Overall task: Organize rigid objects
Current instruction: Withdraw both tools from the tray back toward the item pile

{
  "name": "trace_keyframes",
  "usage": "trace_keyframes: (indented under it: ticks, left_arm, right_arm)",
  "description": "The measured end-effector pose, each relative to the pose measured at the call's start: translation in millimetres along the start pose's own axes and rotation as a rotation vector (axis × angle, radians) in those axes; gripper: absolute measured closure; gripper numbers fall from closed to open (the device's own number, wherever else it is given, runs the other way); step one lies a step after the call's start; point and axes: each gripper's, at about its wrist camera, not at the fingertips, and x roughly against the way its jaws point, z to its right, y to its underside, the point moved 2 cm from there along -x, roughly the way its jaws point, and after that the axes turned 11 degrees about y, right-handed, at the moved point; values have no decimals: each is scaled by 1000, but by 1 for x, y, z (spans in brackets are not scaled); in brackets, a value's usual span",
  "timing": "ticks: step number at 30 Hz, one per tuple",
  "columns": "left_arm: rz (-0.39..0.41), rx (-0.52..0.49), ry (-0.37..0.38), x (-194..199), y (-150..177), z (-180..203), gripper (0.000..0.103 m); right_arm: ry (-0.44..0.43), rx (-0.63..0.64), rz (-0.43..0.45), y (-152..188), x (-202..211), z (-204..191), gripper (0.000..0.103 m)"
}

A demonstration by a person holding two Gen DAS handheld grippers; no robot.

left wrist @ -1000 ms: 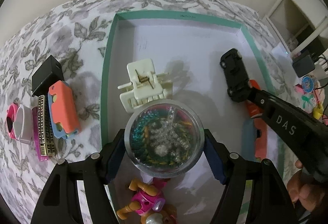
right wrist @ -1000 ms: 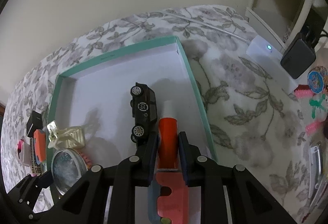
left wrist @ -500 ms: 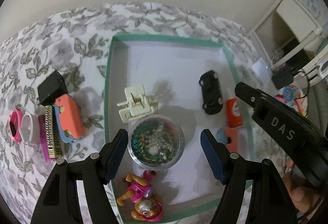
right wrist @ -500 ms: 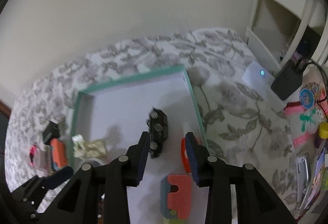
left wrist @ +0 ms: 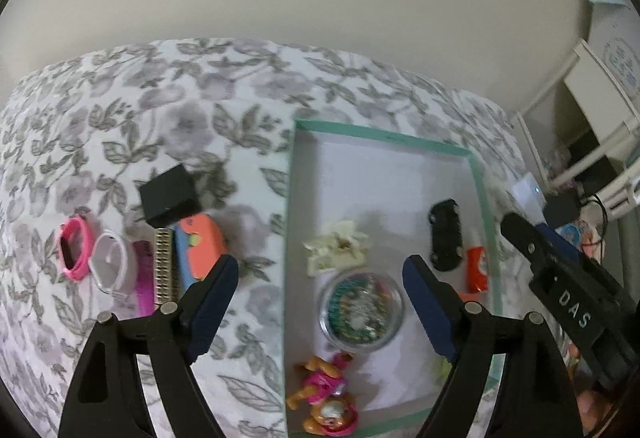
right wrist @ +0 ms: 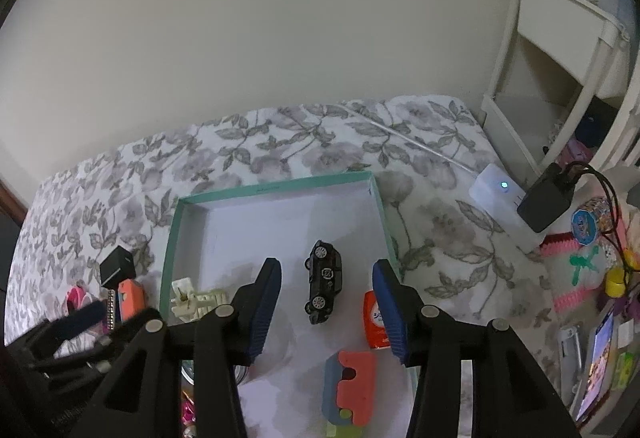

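A teal-rimmed white box (left wrist: 290,197) (right wrist: 276,189) lies on the floral bedspread. In it are a round clear container of beads (left wrist: 362,312), a cream hair clip (left wrist: 336,252) (right wrist: 196,300), a black toy car (left wrist: 445,234) (right wrist: 325,276), an orange tube (left wrist: 478,269) (right wrist: 374,320), an orange-blue foam block (right wrist: 350,390) and a pink dog figure (left wrist: 326,396). My left gripper (left wrist: 320,304) is open and empty, high above the box's left rim. My right gripper (right wrist: 327,308) is open and empty above the car and tube.
Left of the box lie a black cube (left wrist: 170,193), an orange-blue foam block (left wrist: 200,252), a gold-patterned bar (left wrist: 164,264), a clear case (left wrist: 110,264) and a pink ring (left wrist: 74,248). A white charger (right wrist: 500,195), cables and small items sit at right by a white shelf (right wrist: 560,77).
Both grippers opened and rose away from the box. The left let go of the bead container, the right let go of the orange tube; both now lie in the box.
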Motion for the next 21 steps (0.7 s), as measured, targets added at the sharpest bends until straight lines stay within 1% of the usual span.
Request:
trace_keyframes:
  ticks: [1, 2, 4, 6, 7, 11, 17, 19, 21]
  left_arm:
    - [5, 6, -5, 0, -1, -3, 17]
    - [11, 14, -13, 1, -2, -6, 16]
    - [26, 31, -31, 3, -3, -14, 11]
    - [39, 47, -44, 5, -4, -20, 9]
    - [46, 54, -50, 6, -5, -22, 7]
    - [77, 79, -83, 11, -7, -34, 6]
    - [92, 92, -83, 12, -9, -41, 6]
    - [94, 98, -81, 13, -10, -42, 6]
    - [93, 107, -81, 13, -10, -45, 6]
  right_arm:
    - [1, 6, -3, 1, -1, -1, 50]
    - [4, 12, -7, 2, -3, -3, 44]
    - [6, 24, -8, 3, -5, -7, 38]
    - [1, 34, -8, 4, -6, -11, 37]
    - [-1, 40, -9, 5, -7, -13, 35]
    - [-3, 59, -11, 7, -10, -19, 27]
    - [-15, 99, -12, 11, -13, -30, 17]
    - [-15, 112, -14, 12, -14, -34, 15]
    - [-14, 121, -15, 13, -15, -37, 11]
